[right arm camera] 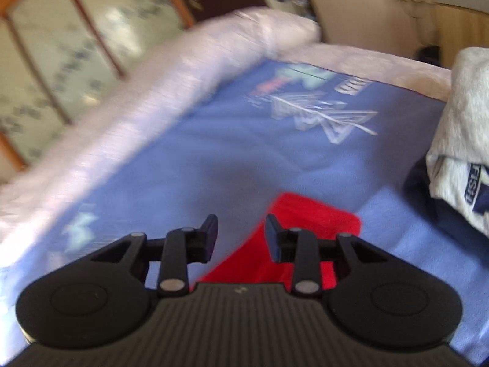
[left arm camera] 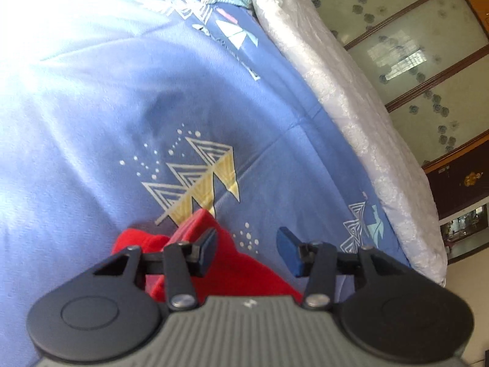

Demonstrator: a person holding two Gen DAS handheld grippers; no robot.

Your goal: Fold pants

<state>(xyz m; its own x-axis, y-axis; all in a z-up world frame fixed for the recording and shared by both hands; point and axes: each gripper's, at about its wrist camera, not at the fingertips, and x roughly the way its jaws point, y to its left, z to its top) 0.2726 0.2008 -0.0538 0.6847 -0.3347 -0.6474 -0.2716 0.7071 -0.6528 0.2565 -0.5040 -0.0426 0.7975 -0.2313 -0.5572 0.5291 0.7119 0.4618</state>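
On blue bedspread (left arm camera: 152, 98): red pants (left arm camera: 244, 263), partly folded, lay beneath both grippers. Left gripper (left arm camera: 247, 252) and right gripper (right arm camera: 241, 238) hovered, jaws parted, gripping nothing. Advised: pinch matching edges, fold evenly.

A bedroom in a home. Wide bed (left arm camera: 351, 128) with a white quilted mattress edge, spread with a blue sheet (left arm camera: 122, 107) printed with white and yellow triangles. Beside the bed, a wardrobe (left arm camera: 406, 61) with wood-framed frosted glass doors patterned with small flowers. Folded clothes (right arm camera: 461, 140) stacked on the bed at one side. Beyond the foot of the bed, a dark wooden cabinet (left arm camera: 458, 183).
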